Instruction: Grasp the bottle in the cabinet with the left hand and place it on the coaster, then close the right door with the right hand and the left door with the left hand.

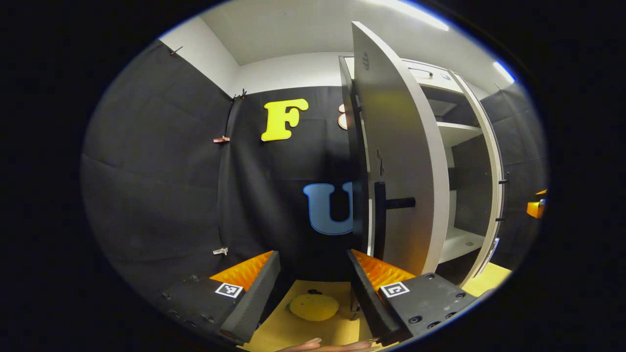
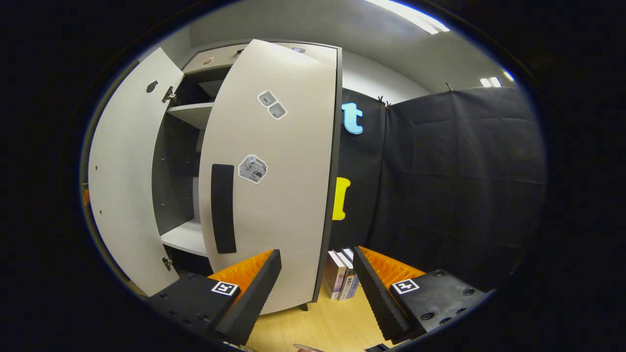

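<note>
Right door half shut, so push flat beside its handle with the empty, spread right gripper; left gripper released too.

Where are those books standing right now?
In the right gripper view, the books stand upright on the wooden table, just right of the cabinet's right door and against the black cloth wall, seen between the open right tongs.

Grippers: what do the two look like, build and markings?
Left gripper and right gripper match: two flat wedge fingers each, inner faces ribbed like sawteeth, on dark blocky bodies studded with screws. Each finger base carries a small square black-and-white marker tag. No cables visible. Fingertips of a bare hand peek in at the bottom.
</note>
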Demonstrator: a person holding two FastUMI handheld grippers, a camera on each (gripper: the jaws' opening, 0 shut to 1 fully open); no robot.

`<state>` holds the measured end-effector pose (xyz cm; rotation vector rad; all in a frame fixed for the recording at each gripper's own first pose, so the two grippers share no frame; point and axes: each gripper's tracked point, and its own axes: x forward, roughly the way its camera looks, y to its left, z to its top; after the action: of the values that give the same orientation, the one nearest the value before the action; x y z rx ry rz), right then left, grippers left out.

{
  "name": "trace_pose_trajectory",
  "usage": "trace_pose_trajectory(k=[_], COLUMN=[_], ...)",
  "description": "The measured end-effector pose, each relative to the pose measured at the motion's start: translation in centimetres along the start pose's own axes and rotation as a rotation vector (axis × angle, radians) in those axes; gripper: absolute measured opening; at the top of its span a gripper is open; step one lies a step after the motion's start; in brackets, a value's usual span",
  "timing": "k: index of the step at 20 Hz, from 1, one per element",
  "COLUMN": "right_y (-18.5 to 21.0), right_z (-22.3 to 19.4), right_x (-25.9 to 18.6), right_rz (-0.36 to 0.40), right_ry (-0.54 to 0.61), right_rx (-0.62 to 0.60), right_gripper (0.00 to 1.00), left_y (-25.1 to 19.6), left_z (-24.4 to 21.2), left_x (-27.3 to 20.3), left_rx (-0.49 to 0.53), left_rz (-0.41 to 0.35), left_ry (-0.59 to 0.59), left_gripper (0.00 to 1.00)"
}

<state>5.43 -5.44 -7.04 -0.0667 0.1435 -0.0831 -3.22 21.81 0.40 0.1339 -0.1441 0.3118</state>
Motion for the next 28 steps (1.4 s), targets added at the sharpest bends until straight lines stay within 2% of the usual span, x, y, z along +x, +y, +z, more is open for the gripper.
trace_pose_trajectory(k=[4, 5, 6, 7, 8, 10, 12, 13, 17, 18, 20, 23, 28], right_y=[0.2, 0.3, 0.5, 0.7, 0.9, 1.0, 0.9, 0.9, 0.3, 0.0, -0.8, -1.7, -0.6], right_z=[0.8, 0.8, 0.7, 0.7, 0.7, 0.4, 0.4, 0.5, 0.8, 0.9, 1.3, 1.2, 1.5], right_x=[1.2, 1.7, 2.2, 2.7, 3.0, 3.8, 4.4, 4.6, 4.9, 4.8, 4.6, 4.4, 3.7], right_rz=[0.031, 0.039, 0.053, 0.067, 0.08, 0.097, 0.111, 0.117, 0.126, 0.123, 0.111, 0.092, 0.128], right_ry=[-0.033, -0.033, -0.029, -0.025, -0.023, -0.019, -0.02, -0.021, -0.033, -0.036, -0.049, -0.056, -0.057], right_rx=[-0.018, -0.018, -0.01, 0.001, 0.01, 0.014, 0.011, 0.01, -0.004, -0.01, -0.024, -0.057, -0.04], right_gripper=[0.98, 0.98, 0.98, 0.98, 0.98, 0.98, 0.98, 0.98, 0.98, 0.97, 0.97, 0.97, 0.98], left_y=[-0.5, -0.8, -1.0, -1.3, -1.7, -2.9, -4.6, -5.8, -11.3, -12.4, -14.0, -15.5, -17.8], left_z=[-0.1, 0.0, 0.1, 0.0, 0.0, 0.1, 0.3, 0.3, 0.8, 1.1, 2.2, 2.6, 2.5], left_x=[-0.5, -0.7, -0.8, -0.9, -0.9, -1.1, -1.3, -1.4, -0.9, -0.9, -1.1, -1.3, -2.1], left_rx=[-0.001, 0.001, 0.001, -0.002, -0.004, -0.009, -0.008, -0.008, -0.002, 0.001, 0.002, -0.011, 0.013], left_rz=[0.029, 0.039, 0.046, 0.048, 0.045, 0.032, 0.008, -0.011, -0.119, -0.139, -0.17, -0.201, -0.26], left_ry=[0.005, 0.005, 0.006, 0.008, 0.009, 0.012, 0.012, 0.01, -0.001, -0.009, -0.041, -0.047, -0.029], left_gripper=[0.86, 0.82, 0.86, 0.82, 0.86, 0.82, 0.82, 0.86, 0.86, 0.89, 0.86, 0.9, 0.91])
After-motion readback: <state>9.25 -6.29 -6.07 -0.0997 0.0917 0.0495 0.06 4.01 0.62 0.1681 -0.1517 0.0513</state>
